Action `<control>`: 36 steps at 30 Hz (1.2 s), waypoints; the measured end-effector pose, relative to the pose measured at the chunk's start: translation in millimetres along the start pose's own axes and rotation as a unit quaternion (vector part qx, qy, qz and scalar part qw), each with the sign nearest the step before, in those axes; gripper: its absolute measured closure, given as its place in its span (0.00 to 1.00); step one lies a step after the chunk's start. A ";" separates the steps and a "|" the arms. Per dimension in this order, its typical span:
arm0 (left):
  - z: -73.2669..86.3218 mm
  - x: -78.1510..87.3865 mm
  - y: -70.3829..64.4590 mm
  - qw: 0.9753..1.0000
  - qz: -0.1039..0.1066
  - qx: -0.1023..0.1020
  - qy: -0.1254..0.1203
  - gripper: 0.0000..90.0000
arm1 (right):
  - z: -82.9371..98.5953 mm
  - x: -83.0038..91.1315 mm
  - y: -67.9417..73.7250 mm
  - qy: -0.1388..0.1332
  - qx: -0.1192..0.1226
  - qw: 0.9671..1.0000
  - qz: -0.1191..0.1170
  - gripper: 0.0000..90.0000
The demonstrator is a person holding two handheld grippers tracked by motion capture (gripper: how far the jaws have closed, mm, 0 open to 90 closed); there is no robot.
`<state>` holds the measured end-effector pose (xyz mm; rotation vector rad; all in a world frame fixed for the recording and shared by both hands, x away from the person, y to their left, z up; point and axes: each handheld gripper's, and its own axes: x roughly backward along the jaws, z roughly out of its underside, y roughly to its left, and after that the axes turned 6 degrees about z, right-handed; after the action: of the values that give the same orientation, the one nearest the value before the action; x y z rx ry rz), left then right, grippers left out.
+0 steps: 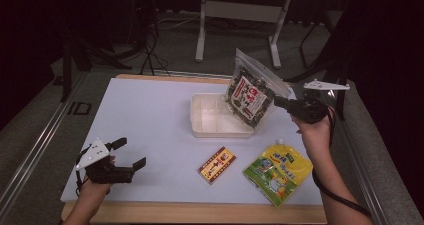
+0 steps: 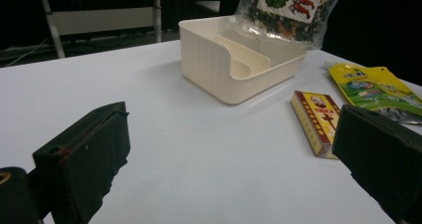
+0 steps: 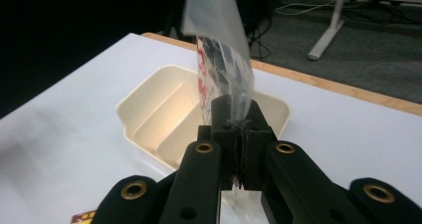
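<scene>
We have the right claw (image 1: 280,103) clamped shut on the edge of a clear snack bag (image 1: 248,95) printed in red, white and dark green. The bag hangs just ahead of that claw, tilted, with its lower end over the near right corner of the cream tray (image 1: 200,127). In the right gripper view the jaws are pressed together on the bag's thin plastic rim (image 3: 234,92), and the tray (image 3: 149,109) lies right beyond and below them, its inner step visible on the left side.

Our left claw (image 1: 131,154) sits well apart from the bag, low over the white worktop (image 1: 150,110) near its front edge. Its jaws stand wide open and grip nothing. From the left gripper view we look between the two black jaws across bare worktop (image 2: 199,159) to the tray (image 2: 209,64), with the bag (image 2: 288,10) hanging above the tray's far side.

Two other things lie on the worktop below the right claw, towards the person. A small red and yellow box (image 1: 217,164) lies flat, and just beside it a yellow-green pouch (image 1: 277,172) with a spout. In the left gripper view the box (image 2: 316,122) sits just inside the right-hand jaw, with the pouch (image 2: 373,87) behind it. Nothing lies between the bag and the tray's open top.
</scene>
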<state>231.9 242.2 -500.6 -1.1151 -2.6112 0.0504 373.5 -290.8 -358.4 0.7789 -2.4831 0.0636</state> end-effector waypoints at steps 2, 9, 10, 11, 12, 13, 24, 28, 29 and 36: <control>0.3 0.2 0.3 1.000 0.000 0.001 0.000 0.02 | -1.5 -3.3 1.8 0.000 -0.002 1.000 0.001 0.98; 2.4 0.0 0.7 1.000 0.004 0.001 0.005 0.02 | -6.2 -16.5 4.9 -0.006 -0.007 1.000 -0.009 0.99; 2.5 0.1 0.8 1.000 0.003 0.001 0.004 0.02 | -6.4 -17.7 5.6 -0.007 -0.007 1.000 -0.008 0.99; 2.6 0.2 1.1 1.000 0.003 0.001 0.004 0.02 | -6.8 -18.6 6.0 -0.007 -0.007 1.000 -0.011 0.99; 2.8 0.3 1.5 1.000 0.004 0.003 0.004 0.02 | -6.9 -19.6 6.6 -0.008 -0.007 1.000 -0.012 0.99; 3.0 0.2 2.0 1.000 0.004 0.003 0.004 0.02 | -7.1 -20.7 7.2 -0.009 -0.007 1.000 -0.011 0.99; 4.8 -1.0 3.1 1.000 0.007 0.007 0.006 0.02 | -11.6 -34.0 13.5 -0.012 -0.014 1.000 -0.021 1.00; 5.6 -1.4 3.6 1.000 0.008 0.007 0.006 0.02 | -11.8 -40.8 12.8 -0.018 -0.019 0.999 -0.027 1.00; 5.6 -1.5 3.7 1.000 0.008 0.007 0.006 0.02 | -12.1 -42.6 12.7 -0.021 -0.018 0.999 -0.032 1.00; 6.8 -2.5 4.3 1.000 0.010 0.008 0.008 0.02 | -18.5 -57.4 16.8 -0.029 -0.013 0.998 -0.048 1.00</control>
<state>234.6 244.0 -508.4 -1.1322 -2.5806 0.0657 412.9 -243.4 -369.6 0.9006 -2.4918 -0.0266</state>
